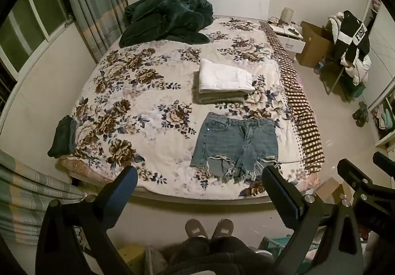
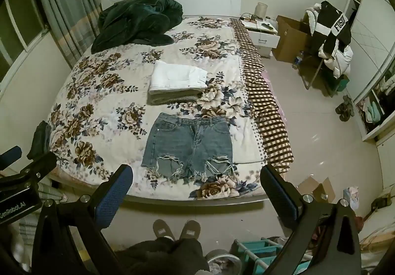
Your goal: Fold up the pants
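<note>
Blue ripped denim shorts (image 1: 235, 144) lie flat and unfolded near the foot of the floral bed (image 1: 138, 107), waistband away from me; they also show in the right wrist view (image 2: 190, 144). Beyond them sits a stack of folded garments with white pants on top (image 1: 224, 77) (image 2: 176, 77). My left gripper (image 1: 200, 181) is open and empty, held above the floor just short of the bed's foot edge. My right gripper (image 2: 197, 178) is also open and empty at the same distance; it shows in the left wrist view at the right edge (image 1: 365, 176).
A dark green blanket (image 1: 167, 19) is heaped at the headboard. Dark folded clothes (image 1: 63, 136) hang at the bed's left edge. A nightstand (image 1: 287, 33), cardboard box (image 1: 313, 43) and a chair with clothes (image 1: 350, 48) stand right of the bed. My slippered feet (image 1: 209, 228) are below.
</note>
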A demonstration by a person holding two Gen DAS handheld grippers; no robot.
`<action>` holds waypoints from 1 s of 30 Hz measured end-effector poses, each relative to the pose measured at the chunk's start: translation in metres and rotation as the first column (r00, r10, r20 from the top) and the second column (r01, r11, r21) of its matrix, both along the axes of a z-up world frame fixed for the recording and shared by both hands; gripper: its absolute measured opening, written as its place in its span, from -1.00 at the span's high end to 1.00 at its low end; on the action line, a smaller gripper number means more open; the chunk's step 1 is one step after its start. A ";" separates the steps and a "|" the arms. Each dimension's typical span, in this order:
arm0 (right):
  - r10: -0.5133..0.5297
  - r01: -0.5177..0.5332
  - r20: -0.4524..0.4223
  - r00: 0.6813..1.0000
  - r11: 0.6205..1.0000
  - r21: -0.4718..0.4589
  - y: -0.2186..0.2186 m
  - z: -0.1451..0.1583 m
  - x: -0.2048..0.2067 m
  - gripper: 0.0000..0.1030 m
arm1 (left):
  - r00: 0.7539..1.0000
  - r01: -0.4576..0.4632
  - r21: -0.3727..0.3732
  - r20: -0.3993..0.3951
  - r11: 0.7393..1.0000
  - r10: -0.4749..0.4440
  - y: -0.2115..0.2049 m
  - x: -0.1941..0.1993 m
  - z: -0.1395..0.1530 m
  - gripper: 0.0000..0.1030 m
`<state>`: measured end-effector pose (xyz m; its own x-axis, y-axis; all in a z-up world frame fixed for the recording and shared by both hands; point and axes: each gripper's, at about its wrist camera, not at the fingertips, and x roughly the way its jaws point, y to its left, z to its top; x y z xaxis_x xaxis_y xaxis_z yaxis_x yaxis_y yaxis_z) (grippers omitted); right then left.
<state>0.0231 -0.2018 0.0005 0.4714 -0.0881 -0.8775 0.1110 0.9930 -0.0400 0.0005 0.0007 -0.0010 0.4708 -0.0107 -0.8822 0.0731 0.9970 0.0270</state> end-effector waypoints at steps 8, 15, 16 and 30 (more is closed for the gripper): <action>0.003 -0.003 -0.001 1.000 1.000 0.002 -0.001 0.002 -0.002 -1.00 | 1.000 0.001 -0.002 0.002 1.000 -0.001 -0.006 0.007 0.008 -1.00; 0.002 -0.002 0.001 1.000 1.000 0.001 -0.002 0.002 -0.003 -1.00 | 1.000 0.000 0.000 0.006 1.000 0.000 -0.008 0.006 0.008 -1.00; 0.002 -0.002 0.001 1.000 1.000 0.003 -0.002 0.002 -0.003 -1.00 | 1.000 -0.001 0.000 0.007 1.000 0.001 -0.007 0.004 0.008 -1.00; 0.003 -0.003 -0.001 1.000 1.000 0.005 0.002 0.005 -0.005 -1.00 | 1.000 0.001 -0.001 0.012 1.000 -0.001 -0.006 0.002 0.011 -1.00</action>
